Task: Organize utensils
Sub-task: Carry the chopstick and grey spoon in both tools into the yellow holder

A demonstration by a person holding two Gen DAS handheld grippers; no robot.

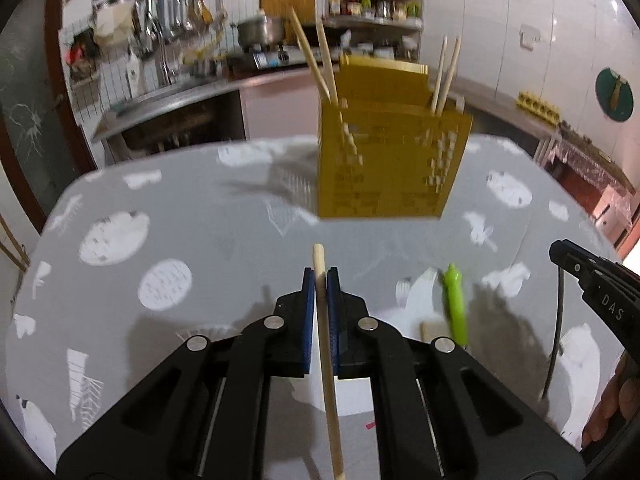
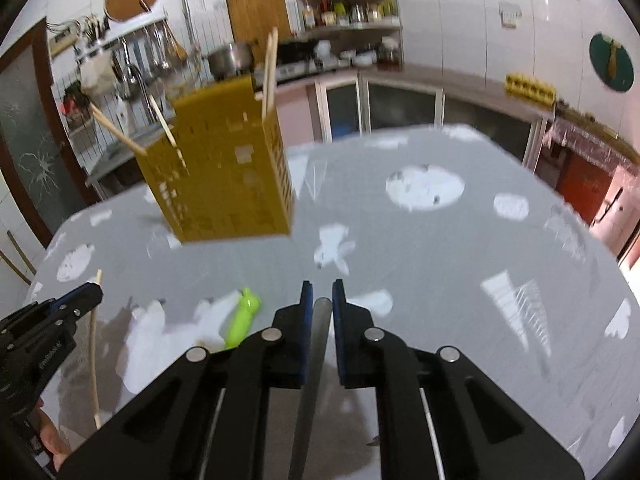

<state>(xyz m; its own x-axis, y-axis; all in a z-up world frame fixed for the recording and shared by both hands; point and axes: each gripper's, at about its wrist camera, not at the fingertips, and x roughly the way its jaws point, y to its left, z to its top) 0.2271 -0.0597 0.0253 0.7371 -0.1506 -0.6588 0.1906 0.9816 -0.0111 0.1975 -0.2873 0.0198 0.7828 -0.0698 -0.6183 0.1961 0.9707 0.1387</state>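
The left gripper [image 1: 320, 276] is clamped on a chopstick [image 1: 326, 344]; the right gripper [image 2: 323, 292] is clamped on a grey utensil [image 2: 314, 380]. Beyond both stands the holder [image 1: 384, 168] on the counter [image 1: 200, 240]; a green utensil [image 1: 456, 304] lies between.

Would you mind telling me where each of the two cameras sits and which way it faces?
Left wrist: rides the left gripper, shut on a wooden chopstick, looking over the grey table toward the yellow utensil holder; the right gripper and fingers show at right.
Right wrist: rides the right gripper, shut on a grey metal utensil, facing likewise; the left gripper shows at left.
Shared: holder, table, green utensil.
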